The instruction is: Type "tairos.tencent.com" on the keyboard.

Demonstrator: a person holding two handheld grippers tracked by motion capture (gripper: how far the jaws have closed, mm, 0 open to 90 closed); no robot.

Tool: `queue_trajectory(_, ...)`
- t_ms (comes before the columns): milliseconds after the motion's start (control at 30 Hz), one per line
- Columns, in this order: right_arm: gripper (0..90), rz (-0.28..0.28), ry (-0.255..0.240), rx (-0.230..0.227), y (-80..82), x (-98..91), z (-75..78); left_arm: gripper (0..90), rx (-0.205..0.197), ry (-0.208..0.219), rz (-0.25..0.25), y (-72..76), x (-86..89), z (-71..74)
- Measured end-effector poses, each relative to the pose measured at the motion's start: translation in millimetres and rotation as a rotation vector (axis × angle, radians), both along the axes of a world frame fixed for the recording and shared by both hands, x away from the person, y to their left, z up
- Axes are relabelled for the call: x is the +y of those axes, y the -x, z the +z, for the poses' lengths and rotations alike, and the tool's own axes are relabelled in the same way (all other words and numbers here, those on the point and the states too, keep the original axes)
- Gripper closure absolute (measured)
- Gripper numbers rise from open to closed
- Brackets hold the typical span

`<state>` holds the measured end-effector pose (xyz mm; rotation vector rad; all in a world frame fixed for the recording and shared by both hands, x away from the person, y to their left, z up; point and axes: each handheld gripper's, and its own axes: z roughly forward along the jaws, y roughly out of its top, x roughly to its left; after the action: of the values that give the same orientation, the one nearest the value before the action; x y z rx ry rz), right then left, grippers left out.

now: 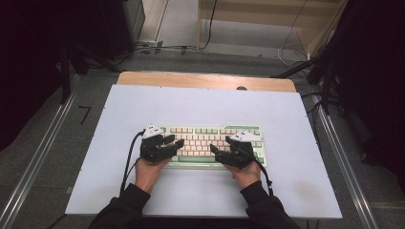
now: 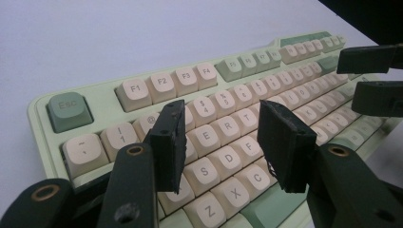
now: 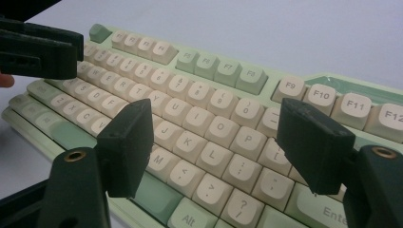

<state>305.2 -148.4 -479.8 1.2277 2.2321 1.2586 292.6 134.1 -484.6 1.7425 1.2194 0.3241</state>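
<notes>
A pale green keyboard [image 1: 210, 141] with cream keys lies in the middle of a white board [image 1: 200, 105]. My left gripper [image 1: 175, 141] hovers over the keyboard's left end, open, its jaws pointing right above the letter keys [image 2: 223, 156]. My right gripper [image 1: 215, 149] hovers over the right half, open, jaws pointing left above the keys [image 3: 209, 142] around J, K, L. Nothing sits between either pair of jaws. In the left gripper view the right gripper [image 2: 375, 78] shows at the far right edge; in the right gripper view the left gripper [image 3: 43, 47] shows at the upper left.
The white board rests on a wooden table [image 1: 205, 80]. Metal rails [image 1: 43, 152] run along both sides on the grey floor. Cables [image 1: 167, 47] and dark stands lie beyond the table's far edge. A person's hands [image 1: 148, 174] and dark sleeves come in from the bottom.
</notes>
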Motion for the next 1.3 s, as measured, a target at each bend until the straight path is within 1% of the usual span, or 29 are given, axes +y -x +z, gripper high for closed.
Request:
queue_trajectory(133,26.8,-0.012,-0.001,0.001,1.6,-3.5,-0.3,53.2,-0.003,-0.008,0.008,-3.7,0.0,-0.6)
queue_trajectory(167,26.8,-0.013,0.0,0.0,2.0,-4.7,-0.3,55.4,-0.006,-0.011,0.009,-4.4,0.0,-0.7)
queue_trajectory(200,26.8,-0.017,0.0,0.001,2.5,-5.8,-0.3,59.2,-0.009,-0.014,0.007,-5.1,-0.1,-0.8)
queue_trajectory(267,26.8,-0.023,-0.001,-0.002,3.0,-7.8,-0.4,71.3,-0.024,-0.035,0.005,-5.7,-0.7,-0.5)
queue_trajectory(300,26.8,-0.026,-0.002,0.0,3.4,-8.7,-0.4,78.7,-0.033,-0.048,-0.003,-6.4,-1.1,-0.3)
queue_trajectory(367,26.9,-0.03,-0.001,0.0,4.1,-10.3,-0.6,89.9,-0.035,-0.065,-0.015,-7.8,-2.3,-0.2)
queue_trajectory(533,27.1,-0.038,0.002,0.002,5.9,-12.7,-1.1,90.0,-0.015,-0.083,-0.048,-12.2,-6.9,-3.0)
queue_trajectory(700,27.2,-0.04,0.003,0.003,7.6,-14.3,-1.4,90.0,-0.001,-0.12,-0.051,-15.7,-10.0,-5.6)
queue_trajectory(967,27.2,-0.042,0.002,0.005,8.1,-14.9,-1.4,90.0,0.01,-0.133,-0.058,-16.5,-12.2,-7.7)
queue_trajectory(1133,27.2,-0.04,0.005,0.005,8.1,-14.6,-1.5,90.0,0.008,-0.14,-0.054,-16.5,-13.4,-8.1)
queue_trajectory(1200,27.2,-0.04,0.006,0.006,8.2,-14.6,-1.7,90.0,0.018,-0.146,-0.053,-17.3,-13.5,-9.3)
queue_trajectory(1300,27.2,-0.04,0.008,0.005,8.2,-14.6,-1.8,90.0,0.02,-0.143,-0.055,-17.2,-13.5,-9.2)
